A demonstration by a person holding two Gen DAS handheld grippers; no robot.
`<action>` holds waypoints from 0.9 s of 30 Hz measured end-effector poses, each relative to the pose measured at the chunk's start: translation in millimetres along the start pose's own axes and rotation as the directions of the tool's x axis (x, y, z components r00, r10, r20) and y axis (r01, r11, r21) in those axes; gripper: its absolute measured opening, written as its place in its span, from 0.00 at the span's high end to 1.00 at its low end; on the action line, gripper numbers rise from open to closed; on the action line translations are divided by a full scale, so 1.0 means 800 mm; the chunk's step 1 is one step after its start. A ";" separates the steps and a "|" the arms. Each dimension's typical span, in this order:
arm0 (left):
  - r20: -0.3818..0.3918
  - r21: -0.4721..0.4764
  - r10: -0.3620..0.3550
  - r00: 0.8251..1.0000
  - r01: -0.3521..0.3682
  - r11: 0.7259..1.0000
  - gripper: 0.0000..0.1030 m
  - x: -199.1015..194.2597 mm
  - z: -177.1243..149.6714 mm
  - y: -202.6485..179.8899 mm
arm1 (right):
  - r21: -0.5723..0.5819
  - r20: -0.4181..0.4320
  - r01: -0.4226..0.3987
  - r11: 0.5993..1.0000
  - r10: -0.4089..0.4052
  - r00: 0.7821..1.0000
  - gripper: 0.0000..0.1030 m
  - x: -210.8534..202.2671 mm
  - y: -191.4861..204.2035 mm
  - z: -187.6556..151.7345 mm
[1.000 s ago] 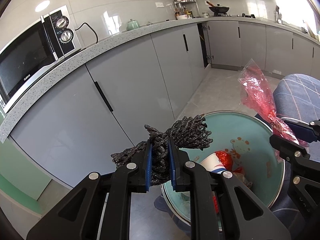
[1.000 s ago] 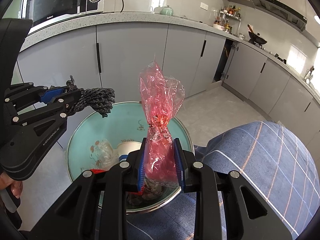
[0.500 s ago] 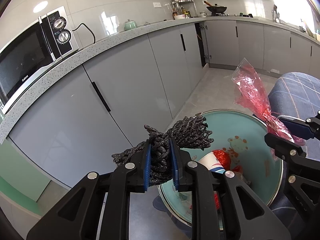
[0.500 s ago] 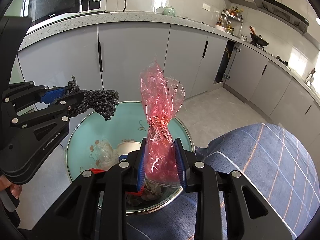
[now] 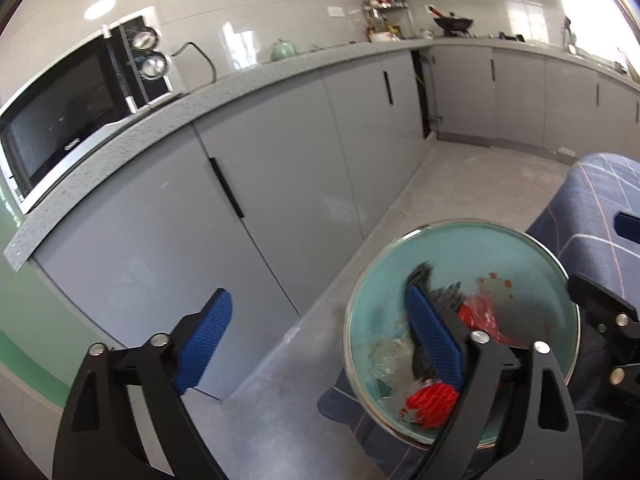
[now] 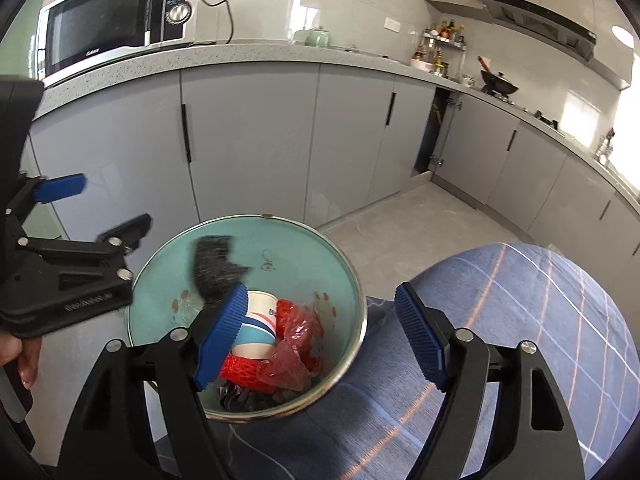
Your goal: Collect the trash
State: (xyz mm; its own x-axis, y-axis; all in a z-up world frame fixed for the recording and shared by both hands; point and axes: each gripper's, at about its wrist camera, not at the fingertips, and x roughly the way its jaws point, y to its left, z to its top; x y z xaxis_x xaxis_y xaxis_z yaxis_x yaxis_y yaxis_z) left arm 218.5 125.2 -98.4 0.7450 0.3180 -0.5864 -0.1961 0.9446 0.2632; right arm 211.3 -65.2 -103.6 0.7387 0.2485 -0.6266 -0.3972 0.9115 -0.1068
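A teal bin [image 6: 280,236] with a metal rim stands on the floor; it also shows in the left wrist view [image 5: 452,244]. Inside lie a black foam net [image 6: 214,270], blurred as it falls, a paper cup [image 6: 256,320], a red net [image 6: 244,372] and the red plastic wrapper [image 6: 296,344]. My left gripper [image 5: 316,340] is open and empty, just left of the bin. My right gripper [image 6: 324,336] is open and empty above the bin's near rim. The left gripper [image 6: 92,208] shows at the left of the right wrist view.
Grey kitchen cabinets [image 5: 280,152] run behind the bin under a speckled counter [image 6: 240,54] with a microwave [image 6: 116,32]. A blue checked cloth surface [image 6: 520,320] lies right of the bin. Grey floor [image 5: 472,184] stretches beyond.
Both grippers have opened. The black net dropped from the left gripper and the red wrapper from the right one, both into the bin.
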 end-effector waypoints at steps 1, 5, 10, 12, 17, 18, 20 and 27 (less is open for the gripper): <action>0.003 -0.004 -0.003 1.000 0.003 1.000 0.14 -0.003 0.000 0.002 | 0.014 0.008 0.002 1.000 -0.003 1.000 0.23 -0.005 -0.003 -0.002; 0.019 -0.013 -0.016 1.000 0.016 1.000 0.12 -0.019 -0.005 0.004 | 0.038 0.020 0.011 0.999 -0.011 1.000 0.22 -0.019 -0.006 -0.008; 0.038 -0.010 -0.026 0.999 0.026 1.000 0.12 -0.035 -0.007 0.004 | 0.036 0.033 0.024 0.999 -0.025 0.999 0.22 -0.035 -0.001 -0.011; 0.055 -0.011 -0.027 0.998 0.028 1.000 0.12 -0.043 -0.007 0.007 | 0.042 0.039 0.026 0.999 -0.028 0.999 0.22 -0.041 -0.001 -0.011; 0.080 -0.018 -0.024 0.997 0.025 1.000 0.12 -0.057 -0.004 0.017 | 0.051 0.060 0.036 0.998 -0.039 0.997 0.22 -0.059 0.002 -0.011; 0.082 -0.020 -0.024 0.996 0.026 0.999 0.12 -0.060 -0.003 0.017 | 0.051 0.066 0.039 0.998 -0.043 0.997 0.22 -0.063 0.003 -0.010; 0.096 -0.022 -0.027 0.995 0.030 0.999 0.12 -0.067 -0.001 0.018 | 0.050 0.074 0.044 0.998 -0.047 0.996 0.22 -0.069 0.004 -0.009; 0.123 -0.010 -0.023 0.992 0.024 1.000 0.11 -0.080 0.002 0.016 | 0.062 0.093 0.058 0.996 -0.064 0.994 0.21 -0.087 -0.002 -0.011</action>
State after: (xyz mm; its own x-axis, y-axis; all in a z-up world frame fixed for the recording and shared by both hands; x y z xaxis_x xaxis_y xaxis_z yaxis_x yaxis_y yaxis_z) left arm 169.5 116.5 -56.1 0.8219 0.2839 -0.4938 -0.1842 0.9528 0.2411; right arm 156.1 -86.8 -66.7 0.8099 0.2192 -0.5441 -0.3190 0.9430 -0.0949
